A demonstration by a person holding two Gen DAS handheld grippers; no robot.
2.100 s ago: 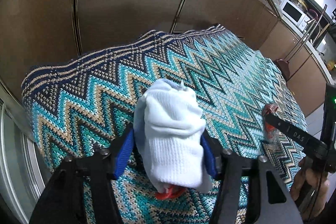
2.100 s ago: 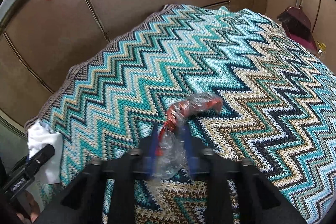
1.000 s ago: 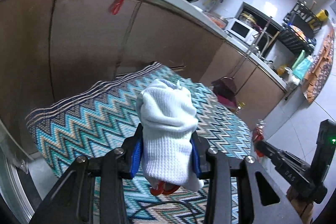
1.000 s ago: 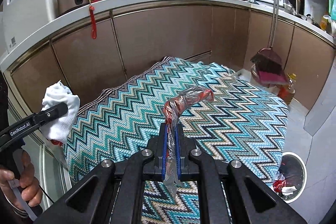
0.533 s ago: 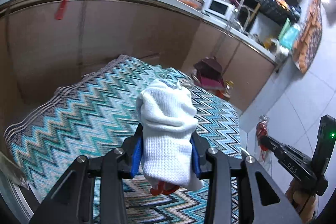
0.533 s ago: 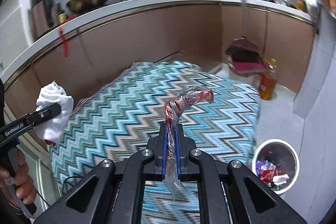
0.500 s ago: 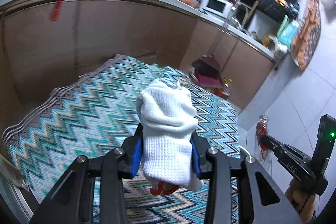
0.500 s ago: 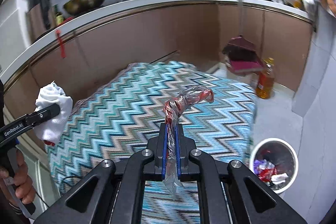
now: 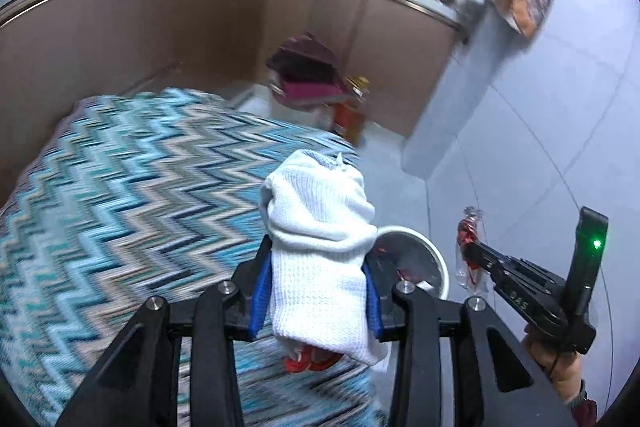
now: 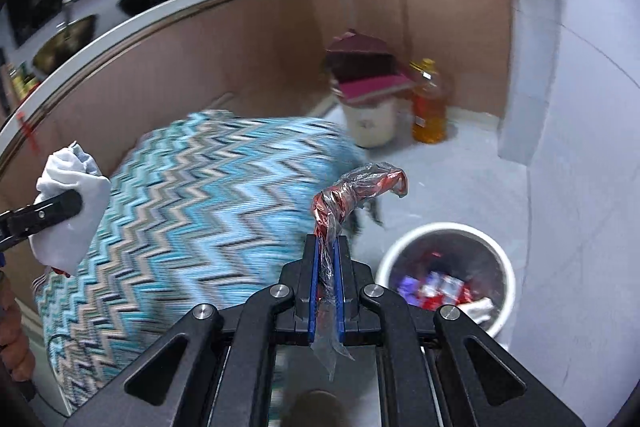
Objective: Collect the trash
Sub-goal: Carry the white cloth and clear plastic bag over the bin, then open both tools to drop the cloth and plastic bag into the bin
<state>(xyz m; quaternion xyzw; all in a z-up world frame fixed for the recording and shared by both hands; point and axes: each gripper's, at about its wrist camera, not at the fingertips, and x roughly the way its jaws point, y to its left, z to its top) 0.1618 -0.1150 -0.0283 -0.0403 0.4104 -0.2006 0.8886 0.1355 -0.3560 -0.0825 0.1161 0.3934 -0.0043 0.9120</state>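
My left gripper (image 9: 316, 287) is shut on a wadded white cloth (image 9: 316, 227) with a red scrap hanging below it; it also shows at the left of the right wrist view (image 10: 68, 203). My right gripper (image 10: 328, 259) is shut on a twisted clear and red plastic wrapper (image 10: 352, 195), which also shows in the left wrist view (image 9: 470, 243). A white trash bin (image 10: 448, 239) with several wrappers inside stands on the floor, right of and below the right gripper. In the left wrist view the bin (image 9: 416, 247) sits just behind the cloth, partly hidden.
A table under a zigzag teal cloth (image 10: 192, 211) fills the left. Brown kitchen cabinets (image 10: 240, 59) run behind it. A maroon dustpan over a white bucket (image 10: 368, 99) and an oil bottle (image 10: 428, 107) stand by the cabinets. A grey wall pillar (image 9: 452, 107) rises at right.
Both grippers have lifted off the table with their loads and swung right. The trash bin now lies closer below, and the view is motion-blurred.
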